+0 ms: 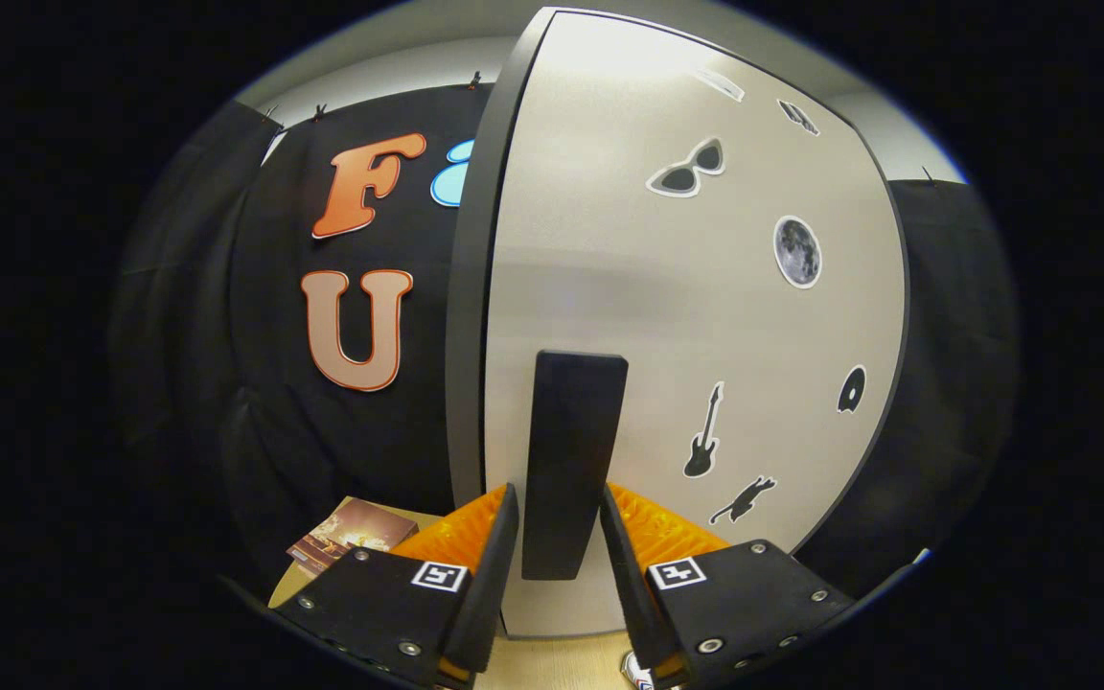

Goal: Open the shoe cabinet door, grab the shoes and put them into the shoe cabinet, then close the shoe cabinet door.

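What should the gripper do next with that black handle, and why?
Probably close the fingers on the black handle and pull. The handle stands between the open gripper fingers with gaps on both sides, and the sticker-covered cabinet door faces it, so nothing is gripped yet.

The gripper [559,522] is held level and pointed straight at the tall black rectangular handle [573,460] on the pale cabinet door. Its two fingers [493,575] are spread a little, one set on each side of the handle's lower end. Whether the handle is touched cannot be told.
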A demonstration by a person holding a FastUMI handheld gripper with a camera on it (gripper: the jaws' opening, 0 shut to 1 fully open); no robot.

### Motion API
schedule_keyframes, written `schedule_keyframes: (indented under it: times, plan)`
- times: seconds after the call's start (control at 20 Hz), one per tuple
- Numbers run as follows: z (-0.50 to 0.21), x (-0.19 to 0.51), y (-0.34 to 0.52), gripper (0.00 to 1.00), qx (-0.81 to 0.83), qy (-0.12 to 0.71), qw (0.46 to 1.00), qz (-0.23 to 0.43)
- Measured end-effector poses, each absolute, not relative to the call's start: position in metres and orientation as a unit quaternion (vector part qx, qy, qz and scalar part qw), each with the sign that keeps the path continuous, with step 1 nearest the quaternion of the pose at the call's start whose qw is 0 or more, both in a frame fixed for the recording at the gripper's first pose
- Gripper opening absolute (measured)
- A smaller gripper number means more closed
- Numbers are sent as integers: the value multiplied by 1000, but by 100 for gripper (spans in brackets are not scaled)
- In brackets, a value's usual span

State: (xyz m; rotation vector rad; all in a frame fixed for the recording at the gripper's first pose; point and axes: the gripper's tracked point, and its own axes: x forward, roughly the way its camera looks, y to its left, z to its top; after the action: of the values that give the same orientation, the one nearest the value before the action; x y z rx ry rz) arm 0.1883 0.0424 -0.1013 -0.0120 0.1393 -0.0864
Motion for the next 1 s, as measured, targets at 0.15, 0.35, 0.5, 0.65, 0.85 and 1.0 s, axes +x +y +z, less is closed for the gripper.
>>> schedule_keyframes:
  times: [0.15, 0.35, 0.5, 0.65, 0.85, 1.0]
  plan:
    - [-102, 187, 40, 39, -7, 69, 997, -39]
    - [-102, 175, 42, 32, -7, 57, 998, -30]
    - [-102, 154, 40, 30, -6, 52, 999, -13]
    - [-102, 130, 34, 30, 0, 51, 999, 3]
    - [-105, 106, 23, 26, 4, 54, 998, 11]
    - [-106, 83, 11, 26, 8, 56, 998, 10]
